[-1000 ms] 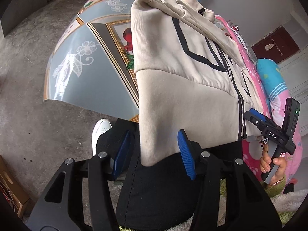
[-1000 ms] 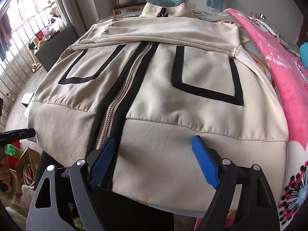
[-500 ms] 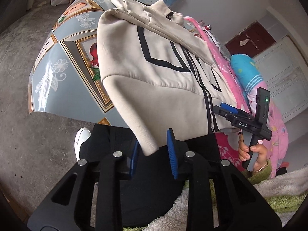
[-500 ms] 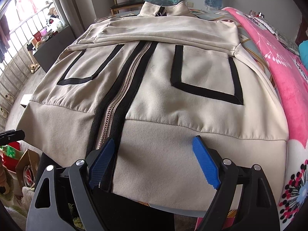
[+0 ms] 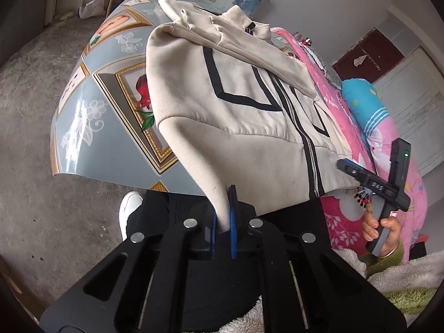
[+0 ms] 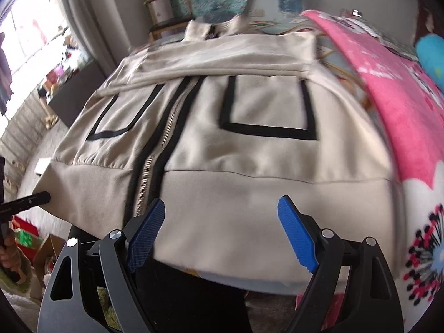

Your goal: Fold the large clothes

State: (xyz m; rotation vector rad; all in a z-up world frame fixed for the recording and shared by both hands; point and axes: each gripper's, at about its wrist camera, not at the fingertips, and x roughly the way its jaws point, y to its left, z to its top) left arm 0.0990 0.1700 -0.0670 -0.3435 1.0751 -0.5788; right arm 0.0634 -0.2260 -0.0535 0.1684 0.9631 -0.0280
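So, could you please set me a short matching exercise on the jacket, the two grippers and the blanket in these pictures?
Things:
1. left gripper
2. right gripper
3. jacket
4. blanket

States:
A. pink, beside the jacket
B. open, hem below it, nothing gripped
C. beige with black trim, zipped, spread out
D. shut on the jacket's hem corner

Pairs: 1-D, 2-B, 3-C, 4-A
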